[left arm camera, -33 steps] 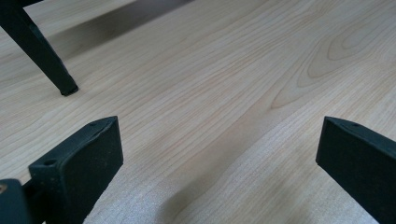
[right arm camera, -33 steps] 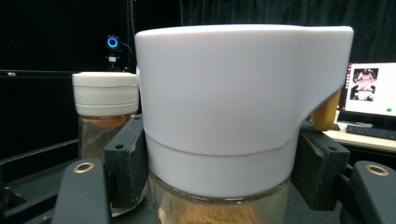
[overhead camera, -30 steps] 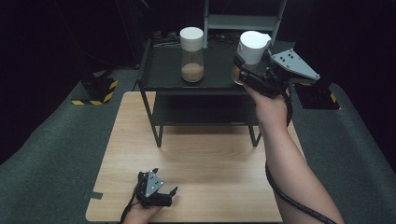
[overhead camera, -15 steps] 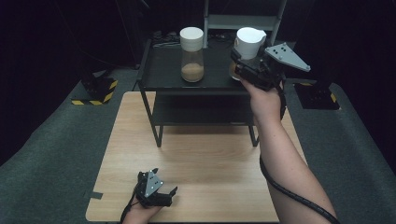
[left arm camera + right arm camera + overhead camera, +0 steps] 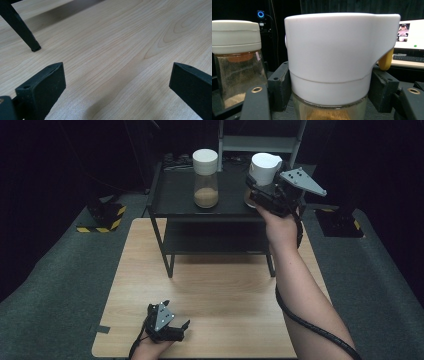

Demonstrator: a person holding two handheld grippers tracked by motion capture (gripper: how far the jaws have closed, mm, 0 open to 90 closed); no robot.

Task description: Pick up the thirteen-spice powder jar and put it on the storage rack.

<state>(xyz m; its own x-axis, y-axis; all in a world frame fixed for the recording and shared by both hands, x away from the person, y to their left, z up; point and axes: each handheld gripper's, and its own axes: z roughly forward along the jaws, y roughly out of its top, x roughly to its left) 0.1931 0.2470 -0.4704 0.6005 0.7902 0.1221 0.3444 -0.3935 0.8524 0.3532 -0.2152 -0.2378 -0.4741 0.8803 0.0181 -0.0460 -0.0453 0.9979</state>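
The left hand-held gripper (image 5: 167,326) is unmoved at the near edge of the pale wood-grain worktop (image 5: 225,290), jaws apart. On the black metal shelf (image 5: 172,195), a round glass jar (image 5: 205,171) with a cream lid stands left. The right hand-held gripper (image 5: 260,195) has carried the white-lidded jar (image 5: 264,170) onto the shelf's right end, still clamped.
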